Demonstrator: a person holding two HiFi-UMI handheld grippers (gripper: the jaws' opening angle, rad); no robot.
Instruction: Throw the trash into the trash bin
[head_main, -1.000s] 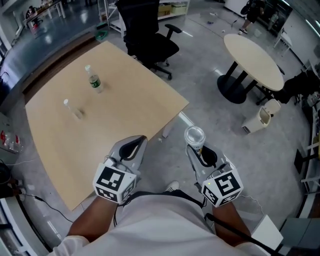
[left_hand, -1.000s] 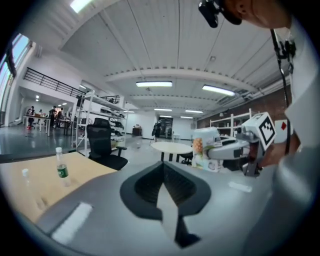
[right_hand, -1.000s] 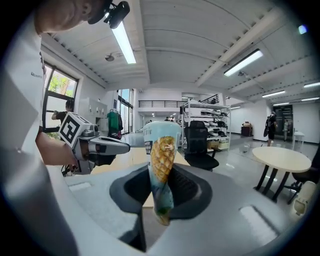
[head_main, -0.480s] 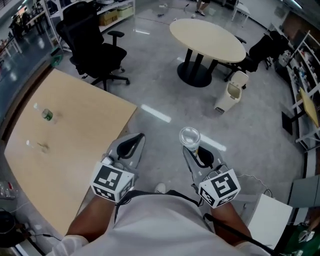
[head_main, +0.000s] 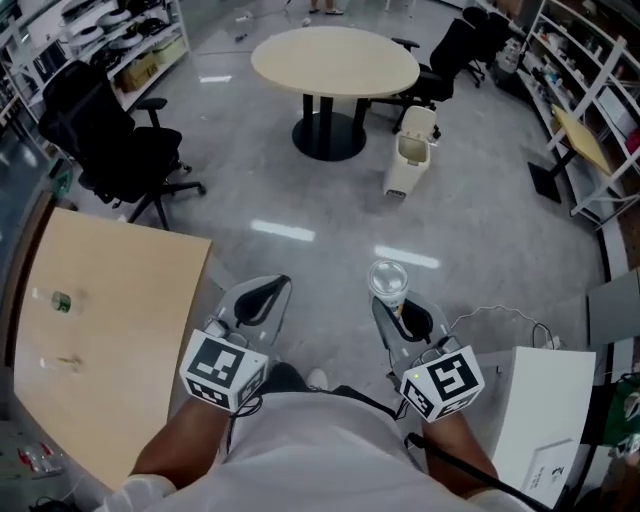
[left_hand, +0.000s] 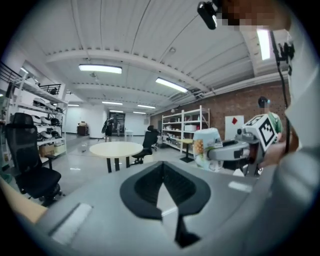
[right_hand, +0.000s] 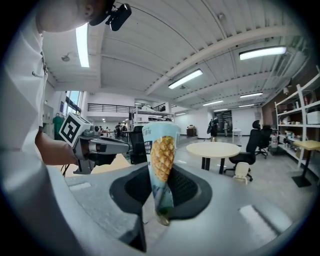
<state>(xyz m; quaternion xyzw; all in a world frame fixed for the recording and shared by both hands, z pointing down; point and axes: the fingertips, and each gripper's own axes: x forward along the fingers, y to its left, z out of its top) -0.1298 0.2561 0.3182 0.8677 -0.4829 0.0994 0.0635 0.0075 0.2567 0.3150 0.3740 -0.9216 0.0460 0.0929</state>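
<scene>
Wide floor (head_main: 300, 205) is lying open between the table (head_main: 120, 290) and the trash bin (head_main: 410, 150), while the right tool (head_main: 395, 305) is gripping the cup (right_hand: 160, 160) upright, mouth up, and the left tool (head_main: 262, 295) is sitting closed, empty.

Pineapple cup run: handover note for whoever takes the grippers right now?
Right gripper: jaws shut on the pineapple cup, upright.
Left gripper: jaws together, empty.
Trash bin: white, on the floor beside the round table, ahead, out of reach.
Done: cup picked up.
Left: walk to the bin, drop the cup in; green-label bottle and a second bottle on the wooden table, likely next.
</scene>
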